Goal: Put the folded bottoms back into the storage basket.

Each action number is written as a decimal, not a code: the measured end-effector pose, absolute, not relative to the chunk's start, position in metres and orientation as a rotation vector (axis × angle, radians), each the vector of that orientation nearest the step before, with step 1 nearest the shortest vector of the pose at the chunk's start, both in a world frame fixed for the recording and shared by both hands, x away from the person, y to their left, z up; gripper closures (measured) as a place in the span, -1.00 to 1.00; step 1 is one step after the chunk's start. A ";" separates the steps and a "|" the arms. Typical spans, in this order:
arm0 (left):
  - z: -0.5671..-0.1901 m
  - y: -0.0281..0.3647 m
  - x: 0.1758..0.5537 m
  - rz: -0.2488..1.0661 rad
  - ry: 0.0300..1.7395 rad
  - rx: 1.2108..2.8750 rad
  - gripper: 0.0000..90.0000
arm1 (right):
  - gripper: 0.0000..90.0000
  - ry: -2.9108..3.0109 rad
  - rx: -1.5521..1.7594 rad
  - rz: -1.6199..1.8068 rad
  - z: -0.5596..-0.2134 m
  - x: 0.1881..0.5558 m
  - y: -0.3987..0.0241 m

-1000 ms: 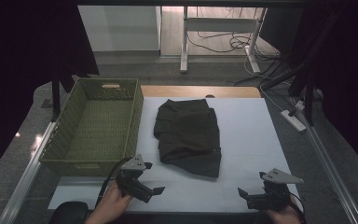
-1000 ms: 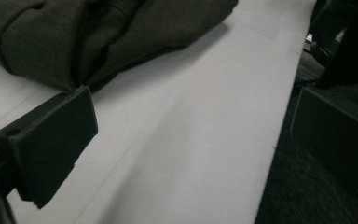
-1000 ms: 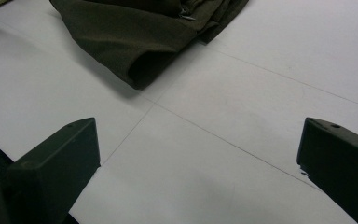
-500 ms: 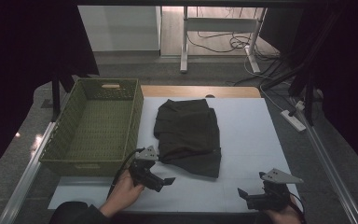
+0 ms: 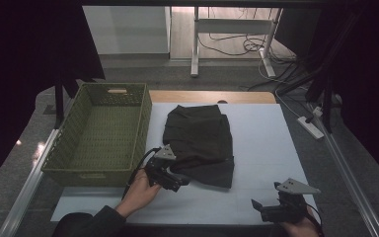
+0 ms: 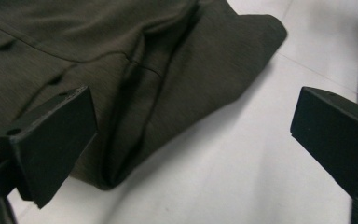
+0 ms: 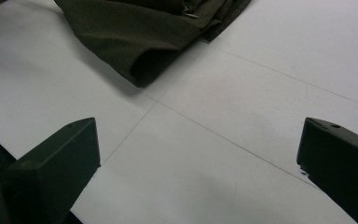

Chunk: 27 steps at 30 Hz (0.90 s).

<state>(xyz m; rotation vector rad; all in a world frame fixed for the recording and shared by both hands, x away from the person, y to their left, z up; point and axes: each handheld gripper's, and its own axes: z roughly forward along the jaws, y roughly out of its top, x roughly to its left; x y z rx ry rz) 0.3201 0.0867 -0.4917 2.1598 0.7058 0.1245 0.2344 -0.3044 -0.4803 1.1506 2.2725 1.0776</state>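
Folded dark olive fabric garment meets your wide-open left gripper; its near hem looks shadowed. Your right gripper gapes, hand cropped.

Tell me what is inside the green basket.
Nothing shows inside the green basket: its woven floor lies bare in the high view. The near wall hides a strip of floor right behind it. The dark folded garment lies beside it on the white table.

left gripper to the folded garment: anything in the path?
Nothing visible. The left gripper is open at the near-left corner of the dark folded garment; its own view shows only bare white table between its jaws and the cloth edge.
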 end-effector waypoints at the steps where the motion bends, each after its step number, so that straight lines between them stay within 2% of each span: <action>1: -0.492 0.086 0.322 0.129 0.706 2.161 -0.99 | -1.00 2.273 1.150 1.077 -0.480 0.234 -0.304; 27: -0.484 0.073 0.384 0.205 0.866 2.110 -1.00 | -1.00 2.287 1.150 1.070 -0.481 0.236 -0.304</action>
